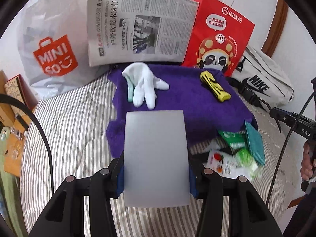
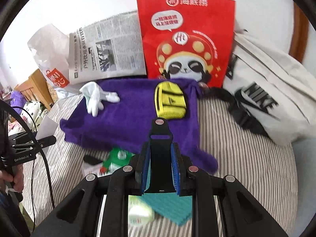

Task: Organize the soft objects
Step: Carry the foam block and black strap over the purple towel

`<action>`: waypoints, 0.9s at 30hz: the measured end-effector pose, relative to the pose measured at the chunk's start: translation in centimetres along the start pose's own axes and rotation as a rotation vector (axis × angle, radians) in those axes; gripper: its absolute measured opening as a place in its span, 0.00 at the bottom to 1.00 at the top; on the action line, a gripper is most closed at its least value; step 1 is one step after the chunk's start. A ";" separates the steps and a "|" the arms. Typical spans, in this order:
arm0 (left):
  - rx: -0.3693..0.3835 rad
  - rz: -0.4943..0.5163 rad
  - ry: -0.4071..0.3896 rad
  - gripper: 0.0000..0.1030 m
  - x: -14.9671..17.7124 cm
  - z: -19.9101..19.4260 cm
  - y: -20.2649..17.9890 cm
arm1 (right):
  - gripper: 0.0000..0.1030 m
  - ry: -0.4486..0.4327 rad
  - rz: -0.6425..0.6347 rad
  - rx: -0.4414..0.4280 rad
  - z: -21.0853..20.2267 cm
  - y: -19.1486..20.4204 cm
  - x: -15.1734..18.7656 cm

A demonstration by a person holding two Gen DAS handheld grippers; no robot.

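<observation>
White glove (image 1: 145,84) on purple towel (image 1: 177,102) beyond left tongs (image 1: 156,169) clamping grey sheet (image 1: 156,158), right tongs (image 2: 160,169) pinching black clip (image 2: 160,154).

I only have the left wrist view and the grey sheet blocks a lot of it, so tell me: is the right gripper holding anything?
Observer: Yes. In the right wrist view, the right gripper is shut on a flat black piece between its blue pads.
Operator: What's beneath it?
Observer: A teal ribbed mat shows under the gripper, beside a blurred pale green packet.
Operator: The yellow thing looks edge-on to me.
Observer: From here its broad face shows. It is a yellow folded item with black stripes, lying on the purple towel, apart from the white glove.
</observation>
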State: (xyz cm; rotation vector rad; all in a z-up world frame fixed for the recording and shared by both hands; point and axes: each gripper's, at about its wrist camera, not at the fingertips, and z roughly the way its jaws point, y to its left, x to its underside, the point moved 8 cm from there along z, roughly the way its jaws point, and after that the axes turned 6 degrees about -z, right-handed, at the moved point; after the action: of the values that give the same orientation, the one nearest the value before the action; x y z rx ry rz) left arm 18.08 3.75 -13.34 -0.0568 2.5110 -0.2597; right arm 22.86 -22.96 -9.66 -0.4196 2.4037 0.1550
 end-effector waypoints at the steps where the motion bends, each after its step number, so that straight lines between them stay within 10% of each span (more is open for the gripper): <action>1: 0.002 0.001 -0.002 0.46 -0.4 0.2 -0.1 | 0.21 -0.002 -0.005 0.004 0.3 -0.1 -0.5; 27: 0.014 -0.006 0.057 0.46 -7.1 8.8 0.3 | 0.21 0.196 -0.248 -0.078 13.4 1.9 -2.5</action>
State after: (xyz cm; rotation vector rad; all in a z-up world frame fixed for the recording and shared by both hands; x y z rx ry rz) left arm 28.97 3.20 -16.33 -0.0518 2.5660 -0.2855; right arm 32.21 -17.56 -18.23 -0.7962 2.5156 0.1003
